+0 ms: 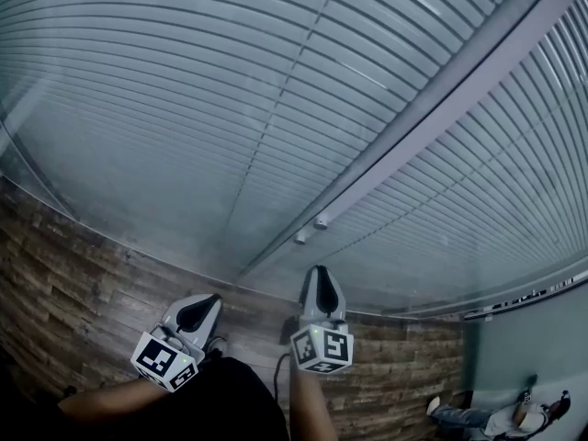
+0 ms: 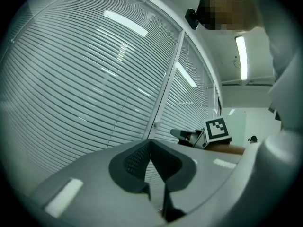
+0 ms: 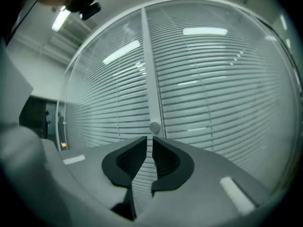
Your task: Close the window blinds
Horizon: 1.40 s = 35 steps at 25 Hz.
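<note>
Here, grey horizontal-slat window blinds [image 1: 230, 108] are seen lowered over the full glass, on both sides of a pale grey upright frame post [image 1: 441, 108]. The slats are tilted fairly flat, with thin dark lines between them; whether they are fully shut cannot be told. Two small round white knobs [image 1: 322, 220] are set low on the post and are presumed to be the slat controls. The right gripper [image 1: 320, 272] is held level and aimed at the post. Its tips are just short of a knob, which is seen directly beyond the jaws in the right gripper view. Its jaws are set narrow, with a thin slit between the pads and nothing in it, a spacing judged to suit a small knob. The left gripper [image 1: 209, 299] is held beside it at lower left, tips pressed together, nothing carried; it is judged to be parked clear. A brown wood-plank wall panel [image 1: 73, 274] is seen under the glass. The scene fits a knob about to be pinched, or one just let go.
</note>
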Available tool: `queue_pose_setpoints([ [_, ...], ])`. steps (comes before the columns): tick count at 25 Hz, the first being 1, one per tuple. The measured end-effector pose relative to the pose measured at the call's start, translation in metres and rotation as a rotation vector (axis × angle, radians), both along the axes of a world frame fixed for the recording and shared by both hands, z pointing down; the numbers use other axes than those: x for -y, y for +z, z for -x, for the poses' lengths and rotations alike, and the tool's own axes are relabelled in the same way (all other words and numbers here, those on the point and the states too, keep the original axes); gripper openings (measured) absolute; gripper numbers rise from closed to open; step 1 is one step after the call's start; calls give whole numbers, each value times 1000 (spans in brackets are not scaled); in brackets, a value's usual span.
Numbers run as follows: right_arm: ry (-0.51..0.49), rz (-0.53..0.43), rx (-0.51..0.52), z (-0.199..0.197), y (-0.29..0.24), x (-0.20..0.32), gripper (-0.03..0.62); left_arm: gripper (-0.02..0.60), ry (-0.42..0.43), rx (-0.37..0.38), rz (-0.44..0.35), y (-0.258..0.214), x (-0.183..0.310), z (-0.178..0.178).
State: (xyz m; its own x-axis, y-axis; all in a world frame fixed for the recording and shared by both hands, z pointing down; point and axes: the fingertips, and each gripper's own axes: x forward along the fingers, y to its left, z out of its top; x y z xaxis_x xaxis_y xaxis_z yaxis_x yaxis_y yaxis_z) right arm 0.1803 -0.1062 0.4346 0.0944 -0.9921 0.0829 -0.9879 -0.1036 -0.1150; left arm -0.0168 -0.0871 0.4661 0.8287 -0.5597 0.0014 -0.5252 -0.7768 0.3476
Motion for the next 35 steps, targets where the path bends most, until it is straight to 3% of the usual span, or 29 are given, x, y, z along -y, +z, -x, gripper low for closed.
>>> queue_pose_setpoints([
  [2,3,-18,46,6,4,-6,10,0,-2,0,-8,-2,4,-1],
  [8,-55,13,-112,46,17,-17,2,0,7,4,-34,-4,14,3],
  [18,-56,9,-145,63,21,-27,0,0,51,13,-40,-4,19,4],
  [24,-41,15,-250,84,14,-29,0,0,87,15,-38,-1,21,7],
  [35,-5,16,-212,88,12,-43,0,0,118,9,-34,-3,13,12],
])
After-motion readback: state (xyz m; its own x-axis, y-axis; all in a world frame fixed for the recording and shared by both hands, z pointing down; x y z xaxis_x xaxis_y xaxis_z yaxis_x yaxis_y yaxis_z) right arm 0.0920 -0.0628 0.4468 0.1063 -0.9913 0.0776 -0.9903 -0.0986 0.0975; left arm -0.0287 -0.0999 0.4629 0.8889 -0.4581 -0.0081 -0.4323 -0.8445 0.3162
